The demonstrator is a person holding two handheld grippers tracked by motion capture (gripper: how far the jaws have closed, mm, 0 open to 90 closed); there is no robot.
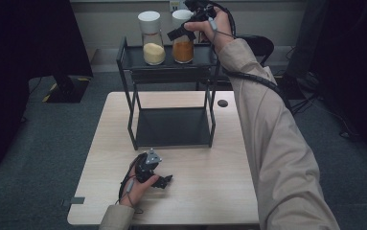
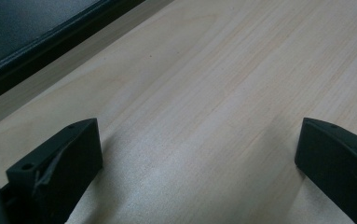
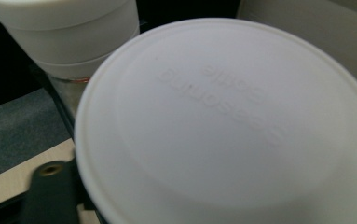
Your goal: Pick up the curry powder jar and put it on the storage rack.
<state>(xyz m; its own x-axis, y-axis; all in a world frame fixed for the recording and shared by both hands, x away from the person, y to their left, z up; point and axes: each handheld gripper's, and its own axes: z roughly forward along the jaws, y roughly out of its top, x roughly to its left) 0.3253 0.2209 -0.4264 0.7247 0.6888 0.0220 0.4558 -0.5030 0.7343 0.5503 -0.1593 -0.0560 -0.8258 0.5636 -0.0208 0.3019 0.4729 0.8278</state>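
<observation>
Fingers (image 3: 50, 186) of the right gripper (image 1: 185, 29) close up against the lid (image 3: 227, 121) of the orange jar (image 1: 183, 50): one dark finger low at the lid's left edge in the right gripper view, partly under its rim, the other hidden behind the white disc. Cannot tell whether pinching the lid or standing free of it. Seen from the high view, held out at arm's length over the far end of the rack (image 1: 171, 72), hand above the jar, black finger slanting down and left across the lid's side. Orange jar upright on the top shelf, at its right end, orange powder up to about mid-glass. Just beside it on the left, near but apart, the yellow jar (image 1: 153, 45), also upright with a white cap, showing in the right gripper view at upper left behind the lid. Left gripper (image 1: 164, 181) down on the table (image 1: 210, 191), just in front of the rack's lower shelf, well apart from both jars. Left fingers (image 2: 69, 154) spread wide, nothing but bare pale wood between them, the rack's dark edge crossing the upper left corner of the left gripper view.
</observation>
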